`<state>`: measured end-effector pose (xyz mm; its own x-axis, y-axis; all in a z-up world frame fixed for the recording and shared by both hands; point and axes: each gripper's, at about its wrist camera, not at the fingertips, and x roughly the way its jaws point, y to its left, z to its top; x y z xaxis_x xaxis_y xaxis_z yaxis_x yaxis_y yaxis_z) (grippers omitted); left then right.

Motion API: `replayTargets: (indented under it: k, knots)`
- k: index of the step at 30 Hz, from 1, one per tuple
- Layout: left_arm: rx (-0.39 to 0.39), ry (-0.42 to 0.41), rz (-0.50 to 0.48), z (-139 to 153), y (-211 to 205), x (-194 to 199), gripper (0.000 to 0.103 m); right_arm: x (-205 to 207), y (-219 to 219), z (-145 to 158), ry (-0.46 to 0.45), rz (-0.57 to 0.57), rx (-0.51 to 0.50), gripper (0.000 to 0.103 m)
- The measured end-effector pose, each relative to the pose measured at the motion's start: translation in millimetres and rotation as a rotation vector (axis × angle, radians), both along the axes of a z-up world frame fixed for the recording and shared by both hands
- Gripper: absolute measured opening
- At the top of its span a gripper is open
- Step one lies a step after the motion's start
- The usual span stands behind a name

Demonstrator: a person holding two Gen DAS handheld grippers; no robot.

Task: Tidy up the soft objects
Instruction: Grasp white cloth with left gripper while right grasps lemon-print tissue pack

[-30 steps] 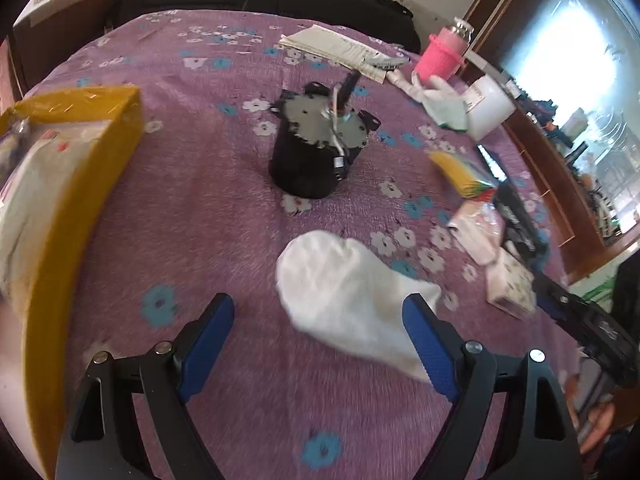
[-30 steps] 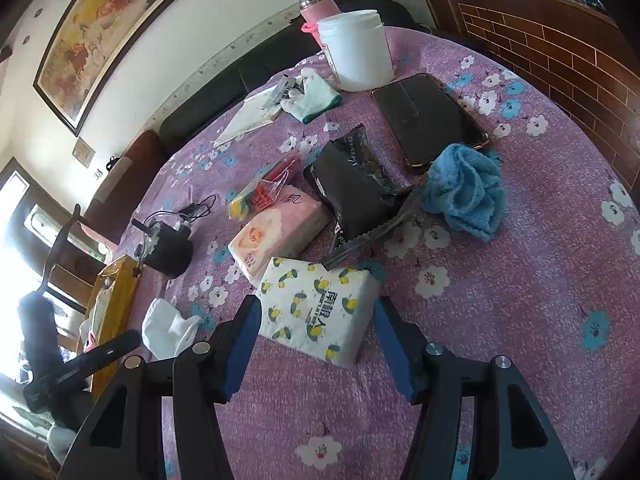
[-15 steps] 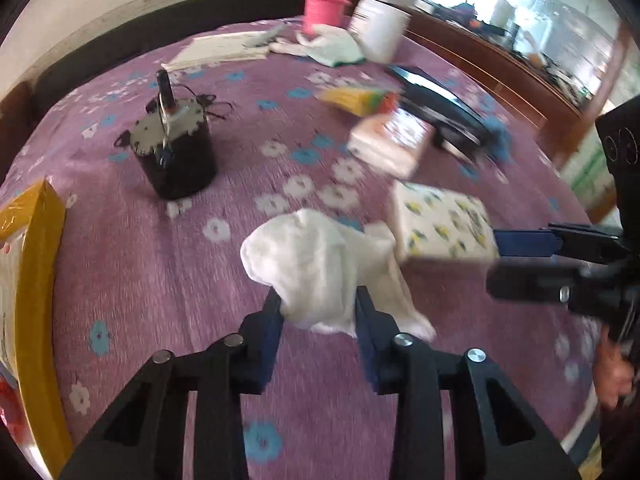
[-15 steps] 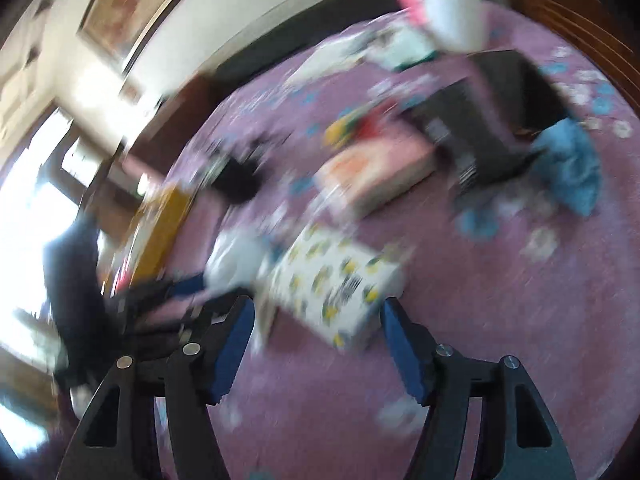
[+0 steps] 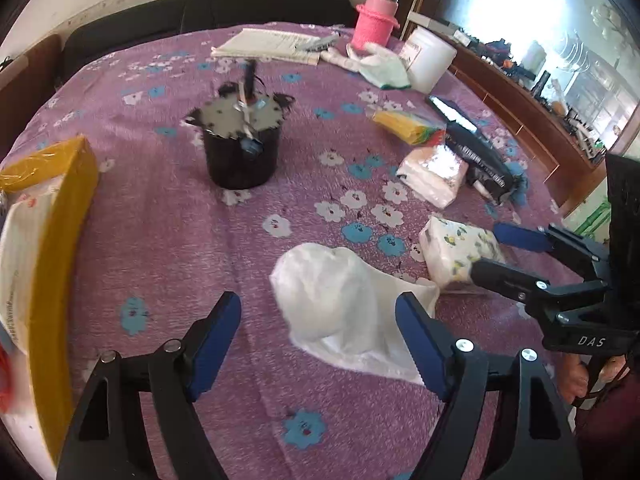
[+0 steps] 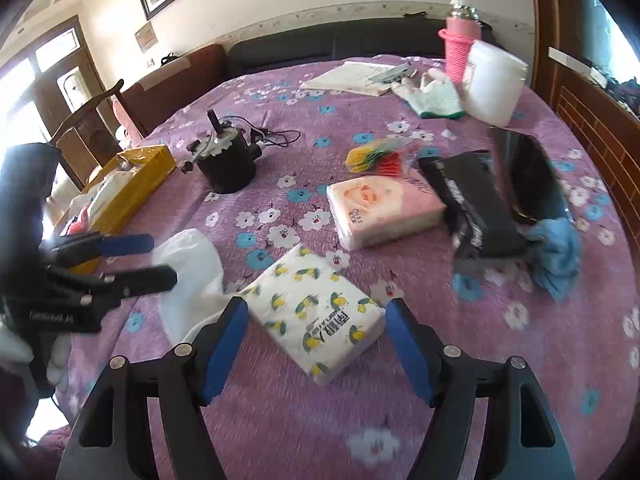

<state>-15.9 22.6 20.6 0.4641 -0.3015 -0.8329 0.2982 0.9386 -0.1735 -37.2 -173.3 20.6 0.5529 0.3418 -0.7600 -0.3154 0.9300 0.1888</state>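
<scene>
A crumpled white cloth [image 5: 340, 296] lies on the purple flowered tablecloth [image 5: 160, 232]. My left gripper [image 5: 320, 320] is open, its blue fingers either side of the cloth's near end. In the right wrist view the cloth [image 6: 192, 276] lies left of a lemon-print tissue pack [image 6: 316, 316]. My right gripper [image 6: 312, 336] is open with its fingers either side of the pack's near end. The left gripper [image 6: 160, 258] also shows there, open beside the cloth. The right gripper [image 5: 486, 252] shows in the left wrist view at the pack [image 5: 456, 248].
A yellow box [image 5: 44, 232] stands at the left. A black pot with a cord [image 5: 240, 148] sits mid-table. A pink tissue pack [image 6: 384, 212], a black pouch [image 6: 472, 208], a blue cloth [image 6: 556, 256], gloves [image 6: 432, 96], a white tub [image 6: 492, 84] and a pink bottle [image 6: 460, 40] lie beyond.
My left gripper was shut on the white cloth half a second ago; it has let go and stands open around it. The right gripper stays open at the lemon-print pack.
</scene>
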Motion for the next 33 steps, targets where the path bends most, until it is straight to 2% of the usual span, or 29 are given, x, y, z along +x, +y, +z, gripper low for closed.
replayTargets:
  k: [3,4,6,7,8,9,10,13,17,22,27,32,33]
  knots:
    - [0.029,-0.003,-0.003,-9.5,-16.1,4.6,0.085,9.0,2.1,-6.7,0.021,0.021,0.016,0.081]
    - [0.044,-0.028,-0.007,-9.8,-20.8,3.7,0.086,10.7,2.6,-7.9,0.025,0.024,0.013,0.082]
    - [0.061,-0.057,-0.04,-11.8,-32.0,0.3,0.083,11.3,1.8,-8.2,0.025,0.023,0.012,0.082]
    - [0.067,-0.07,-0.058,-11.4,-35.7,-2.5,0.069,11.3,0.0,-7.4,0.025,0.017,0.017,0.083]
    - [0.068,-0.084,-0.084,-10.1,-39.3,-6.8,0.042,10.9,-1.2,-6.7,0.025,0.013,0.021,0.083]
    - [0.06,-0.085,-0.107,-8.7,-40.6,-10.3,0.027,10.9,-2.1,-6.0,0.026,0.01,0.026,0.083]
    - [0.029,-0.065,-0.13,-6.7,-40.0,-13.9,0.018,10.4,-2.3,-5.1,0.025,0.007,0.03,0.083]
    - [0.002,-0.069,-0.133,-1.1,-31.7,-25.1,0.018,6.1,1.2,1.3,0.004,0.017,0.019,0.083]
    - [-0.063,-0.05,-0.104,5.7,-9.5,-39.7,0.018,7.3,14.4,6.1,-0.029,0.043,-0.06,0.087]
    - [-0.135,-0.069,-0.049,20.8,23.7,-60.8,0.018,24.0,32.8,-9.4,0.018,0.085,-0.143,0.088]
    - [-0.156,-0.099,-0.001,32.0,51.0,-77.3,0.019,13.7,40.7,-9.0,0.051,0.085,-0.12,0.081]
    - [-0.177,-0.115,0.034,34.0,70.7,-86.6,0.019,-16.8,48.9,-9.5,0.099,0.136,-0.086,0.083]
    - [-0.187,-0.115,0.043,33.3,74.3,-87.9,0.019,-22.1,49.4,-9.4,0.11,0.146,-0.074,0.087]
